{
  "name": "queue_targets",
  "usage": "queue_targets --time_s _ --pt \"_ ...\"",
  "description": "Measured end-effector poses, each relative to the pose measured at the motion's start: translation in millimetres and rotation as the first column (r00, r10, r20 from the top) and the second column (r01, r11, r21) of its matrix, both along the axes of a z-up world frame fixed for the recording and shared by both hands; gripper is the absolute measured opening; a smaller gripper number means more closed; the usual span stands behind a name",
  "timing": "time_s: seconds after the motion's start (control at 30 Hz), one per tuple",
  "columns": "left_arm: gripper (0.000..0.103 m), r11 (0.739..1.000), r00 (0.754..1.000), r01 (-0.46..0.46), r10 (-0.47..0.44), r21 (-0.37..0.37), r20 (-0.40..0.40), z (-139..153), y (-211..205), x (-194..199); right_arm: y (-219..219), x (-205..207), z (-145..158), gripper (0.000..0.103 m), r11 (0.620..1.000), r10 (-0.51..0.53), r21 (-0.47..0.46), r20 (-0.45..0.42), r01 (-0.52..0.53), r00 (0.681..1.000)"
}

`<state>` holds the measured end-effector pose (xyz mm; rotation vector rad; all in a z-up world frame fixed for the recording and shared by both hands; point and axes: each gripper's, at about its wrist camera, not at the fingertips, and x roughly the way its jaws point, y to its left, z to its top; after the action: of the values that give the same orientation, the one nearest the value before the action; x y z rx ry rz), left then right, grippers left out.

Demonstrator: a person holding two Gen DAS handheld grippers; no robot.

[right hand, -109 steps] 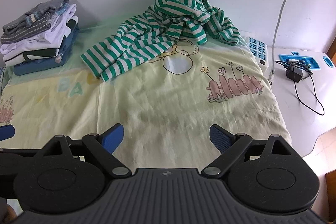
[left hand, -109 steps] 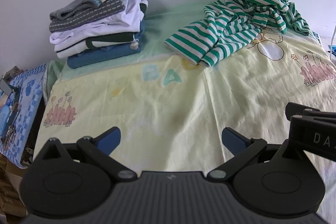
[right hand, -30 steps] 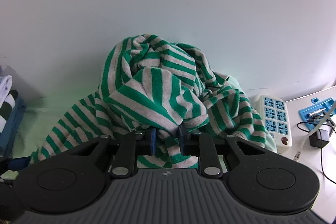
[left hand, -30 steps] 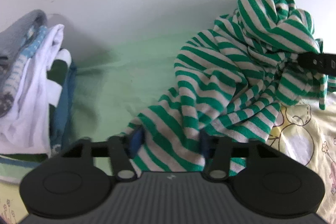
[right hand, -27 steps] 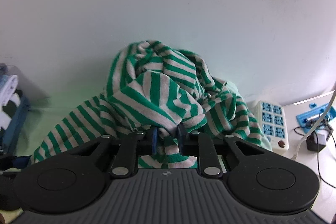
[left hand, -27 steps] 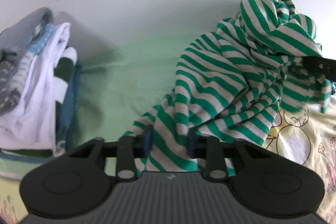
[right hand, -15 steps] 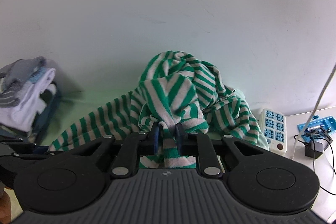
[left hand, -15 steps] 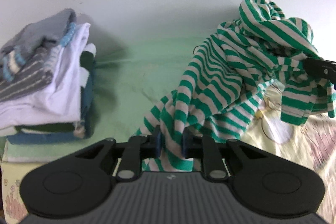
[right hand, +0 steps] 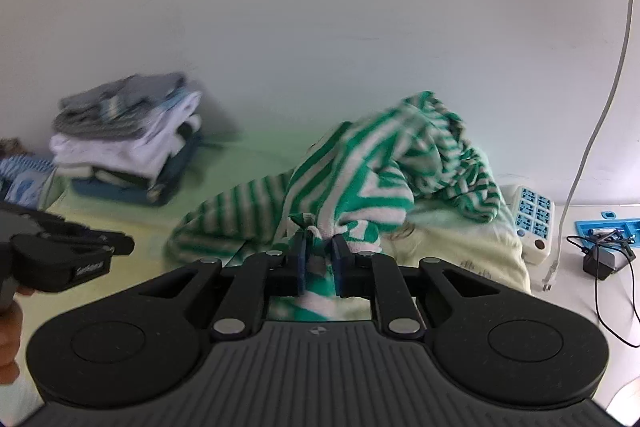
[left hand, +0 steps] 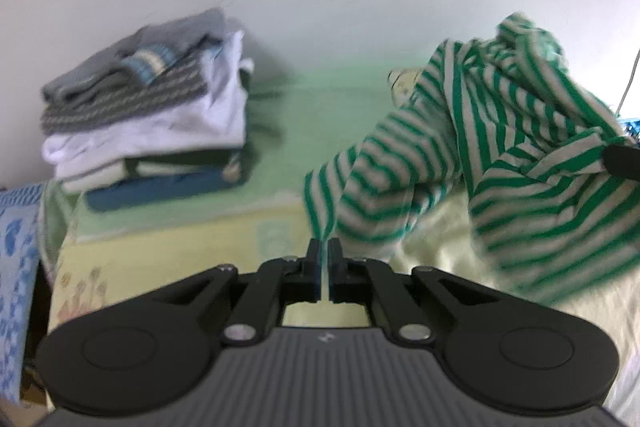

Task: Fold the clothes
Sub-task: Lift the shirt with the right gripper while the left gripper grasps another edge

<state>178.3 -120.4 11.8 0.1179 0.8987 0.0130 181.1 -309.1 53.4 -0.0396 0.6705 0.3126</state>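
Note:
A green-and-white striped garment lies crumpled near the wall on the yellow sheet, partly lifted and stretched between my two grippers. My left gripper is shut on a thin edge at the garment's left end. In the right wrist view, my right gripper has a thick bunch of the striped garment pressed between its blue pads, and its jaws are still closing. The right gripper's dark tip shows at the right edge of the left wrist view. Both views are motion-blurred.
A stack of folded clothes stands at the back left against the white wall. A blue patterned cloth hangs off the left side. On the white surface to the right are a power strip, a blue tray and a charger with cable.
Both grippers have pulled back from the wall and risen, drawing the striped garment with them. The left jaws have closed from a wide hold to a thin pinch on its edge.

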Motion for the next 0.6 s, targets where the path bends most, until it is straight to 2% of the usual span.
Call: queue_targets --time_s 0.1,0.3,0.33,0.37,0.4,0.47,0.5,0.6 --pt "0.000 1.000 1.000 0.003 -0.003 -0.015 -0.005 -2 4 -23 4 -21 -3 0.014 1.000 0.014 0.008 -0.024 -0.014 1.000" --pt "0.016 0.997 0.997 0.076 -0.077 -0.019 -0.007 -8 -13 -65 6 -66 -20 0.011 1.000 0.010 0.009 -0.077 -0.009 0.997" --pt "0.025 0.995 0.995 0.099 -0.099 -0.021 -0.011 -10 -17 -71 5 -74 -23 0.001 1.000 0.003 0.015 -0.090 -0.002 0.996" --pt "0.033 0.992 0.992 0.125 -0.125 -0.023 -0.008 -12 -22 -76 4 -83 -25 0.001 1.000 0.002 0.020 -0.101 0.000 0.995" --pt "0.037 0.988 0.989 0.149 -0.149 -0.026 -0.001 -14 -25 -81 4 -93 -28 0.001 1.000 0.001 0.018 -0.108 0.001 0.994" --pt "0.057 0.981 0.981 0.195 -0.195 -0.018 0.011 -19 -33 -89 9 -111 -34 0.001 1.000 0.000 -0.029 -0.104 -0.003 0.995" --pt "0.059 0.977 0.977 0.212 -0.211 -0.009 0.014 -21 -36 -91 9 -117 -37 0.001 0.998 -0.025 -0.052 -0.094 0.020 0.995" --pt "0.065 0.961 0.961 0.277 -0.277 0.007 0.018 -28 -47 -94 -4 -111 -46 0.023 0.992 -0.124 -0.048 -0.120 0.119 0.985"
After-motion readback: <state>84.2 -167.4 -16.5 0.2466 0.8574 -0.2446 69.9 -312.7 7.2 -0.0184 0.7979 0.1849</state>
